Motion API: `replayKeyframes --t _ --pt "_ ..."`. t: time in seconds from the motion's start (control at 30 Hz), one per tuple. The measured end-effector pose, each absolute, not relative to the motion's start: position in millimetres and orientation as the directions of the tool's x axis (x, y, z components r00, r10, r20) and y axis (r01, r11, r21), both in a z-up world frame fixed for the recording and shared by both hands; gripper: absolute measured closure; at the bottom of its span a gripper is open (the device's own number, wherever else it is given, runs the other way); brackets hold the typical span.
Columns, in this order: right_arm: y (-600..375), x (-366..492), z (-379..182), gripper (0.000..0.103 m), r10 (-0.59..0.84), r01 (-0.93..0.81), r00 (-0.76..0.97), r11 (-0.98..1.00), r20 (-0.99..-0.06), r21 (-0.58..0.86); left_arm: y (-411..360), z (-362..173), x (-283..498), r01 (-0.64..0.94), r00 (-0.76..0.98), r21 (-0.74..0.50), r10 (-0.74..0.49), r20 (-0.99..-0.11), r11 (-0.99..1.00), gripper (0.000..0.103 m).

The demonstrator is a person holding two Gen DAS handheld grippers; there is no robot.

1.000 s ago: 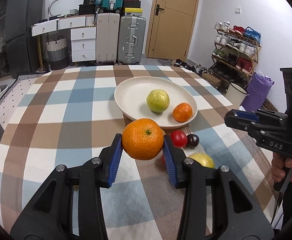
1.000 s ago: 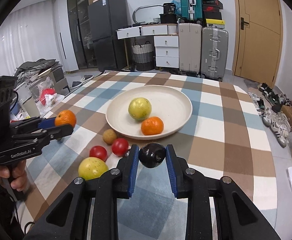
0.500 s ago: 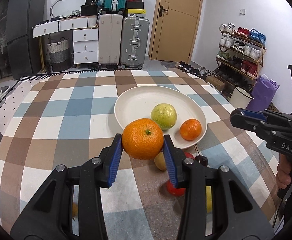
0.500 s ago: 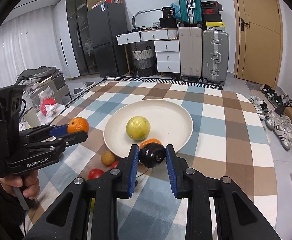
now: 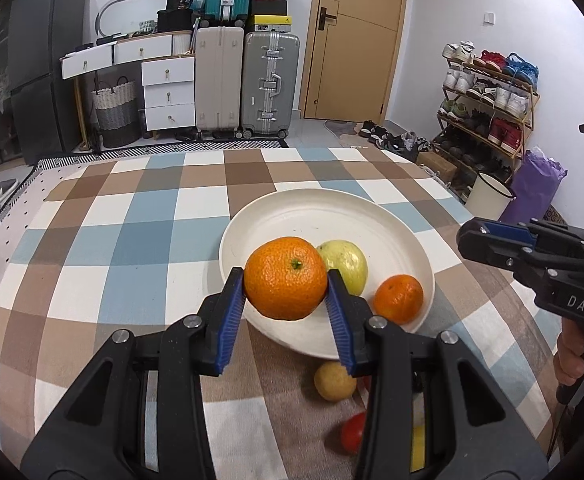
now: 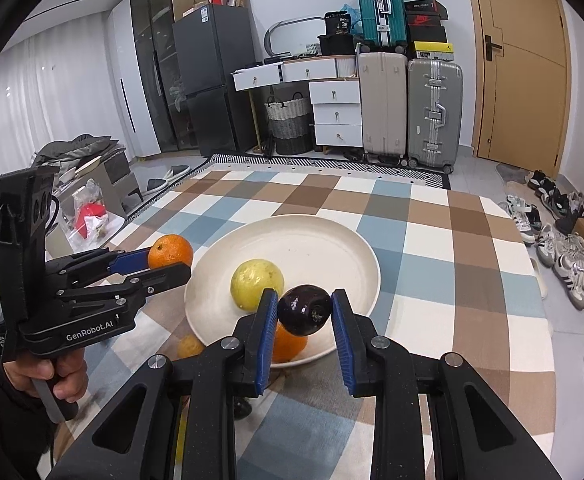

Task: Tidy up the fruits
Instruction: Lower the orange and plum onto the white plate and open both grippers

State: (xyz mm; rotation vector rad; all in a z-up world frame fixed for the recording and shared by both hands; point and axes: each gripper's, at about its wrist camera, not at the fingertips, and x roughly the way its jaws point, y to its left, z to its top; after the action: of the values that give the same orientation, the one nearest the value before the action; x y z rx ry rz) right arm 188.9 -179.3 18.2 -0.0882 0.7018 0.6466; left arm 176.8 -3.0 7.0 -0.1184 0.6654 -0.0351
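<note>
My left gripper point(image 5: 286, 280) is shut on a large orange point(image 5: 286, 278) and hovers over the near left rim of the cream plate point(image 5: 311, 216). My right gripper point(image 6: 303, 310) is shut on a dark plum point(image 6: 303, 310) above the plate's point(image 6: 331, 240) near edge. On the plate lie a yellow-green fruit point(image 5: 347, 264) and a small orange point(image 5: 397, 298). On the cloth in front of the plate sit a small yellow-brown fruit point(image 5: 333, 380), a red fruit point(image 5: 351, 432) and a yellow fruit point(image 5: 417, 444), partly hidden by my left fingers.
A checked cloth point(image 5: 132, 232) covers the table. Suitcases point(image 5: 270, 84), white drawers point(image 5: 168, 92) and a door stand beyond the far edge, a shoe rack point(image 5: 487, 108) to the right. A person's hand point(image 6: 52, 372) holds the left gripper's handle.
Both grippers have moved forward toward the plate with their fruits; the left one's orange now hangs over the plate's rim, and the plum is above the plate's near edge.
</note>
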Motion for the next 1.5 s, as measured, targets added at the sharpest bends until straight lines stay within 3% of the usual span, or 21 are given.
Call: replayKeyframes --t 1.03,1.23,1.33,1.4,1.47,1.5 --pt "-169.5 249.3 -34.8 0.075 0.522 -0.538 0.519 0.815 -0.677 0.216 0.1 -29.0 214.1 -0.041 0.740 -0.074 -0.019 -0.672 0.996 0.066" --pt "-173.7 247.2 -31.2 0.058 0.498 -0.513 0.553 0.835 -0.669 0.198 -8.4 -21.7 207.7 -0.019 0.753 -0.024 -0.002 -0.658 1.000 0.061" --pt "-180.8 243.8 -27.8 0.049 0.497 -0.501 0.562 0.841 -0.661 0.206 -7.9 -15.6 200.4 -0.013 0.756 -0.030 -0.009 -0.655 0.999 0.038" --pt "-185.0 239.7 -25.8 0.036 0.493 -0.496 0.565 0.844 -0.662 0.204 -6.1 -11.8 192.6 -0.022 0.762 -0.032 -0.004 -0.647 0.999 0.016" --pt "-188.9 234.1 -22.7 0.011 0.490 -0.490 0.575 0.847 -0.655 0.204 -4.4 -8.2 184.7 -0.018 0.767 -0.038 -0.011 -0.641 0.999 0.015" --pt "-191.4 231.2 -20.9 0.007 0.492 -0.483 0.580 0.850 -0.649 0.212 -4.2 -6.7 181.4 -0.015 0.763 -0.034 -0.011 -0.646 0.999 0.013"
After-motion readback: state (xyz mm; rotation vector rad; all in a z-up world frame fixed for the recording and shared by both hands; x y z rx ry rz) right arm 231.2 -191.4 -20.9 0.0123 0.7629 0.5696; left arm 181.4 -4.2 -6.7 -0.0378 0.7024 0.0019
